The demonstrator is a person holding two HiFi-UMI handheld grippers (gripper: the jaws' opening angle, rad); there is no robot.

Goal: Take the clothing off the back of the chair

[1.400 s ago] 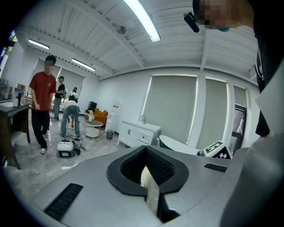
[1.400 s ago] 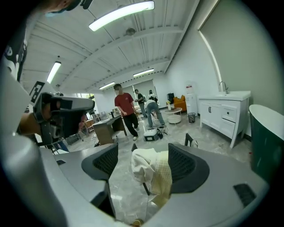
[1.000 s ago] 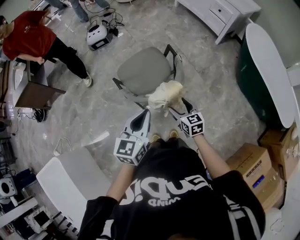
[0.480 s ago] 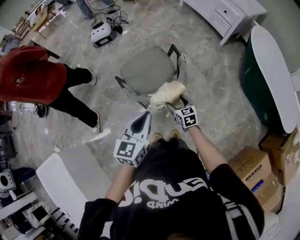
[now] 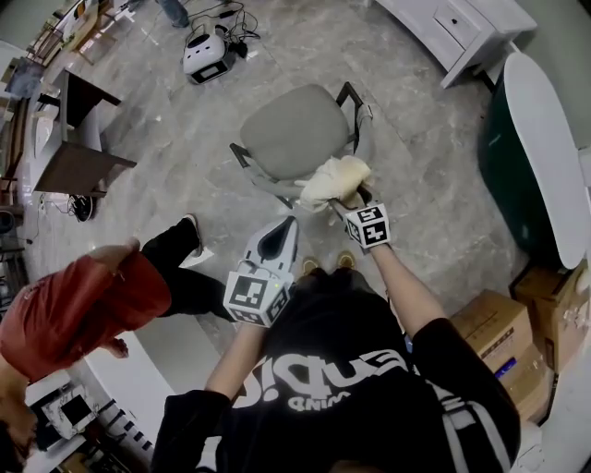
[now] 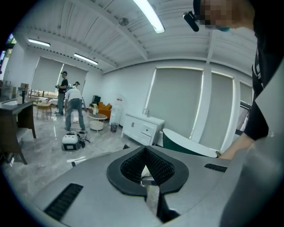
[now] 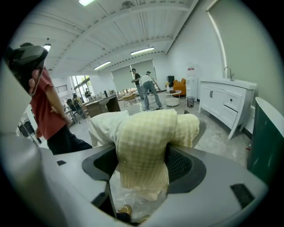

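Observation:
A grey-seated office chair [image 5: 291,129] stands on the floor ahead of me. A pale yellow checked garment [image 5: 334,178] lies bunched over its backrest, at the side nearest me. My right gripper [image 5: 352,199] is shut on that garment; in the right gripper view the cloth [image 7: 142,146] fills the space between the pads and hangs down over them. My left gripper [image 5: 282,238] hovers lower and to the left, short of the chair, with its jaws together and nothing in them [image 6: 146,177].
A person in a red top [image 5: 83,309] bends close at my left. Around stand a white table [image 5: 152,356], a dark desk [image 5: 78,166], cardboard boxes [image 5: 503,323] at right, a white-topped green piece [image 5: 545,139], a white cabinet [image 5: 452,23] and a small floor machine [image 5: 205,51].
My right gripper moved up to the garment on the chair back and shut on it. The person in red walked from upper left to lower left. The left gripper stayed still.

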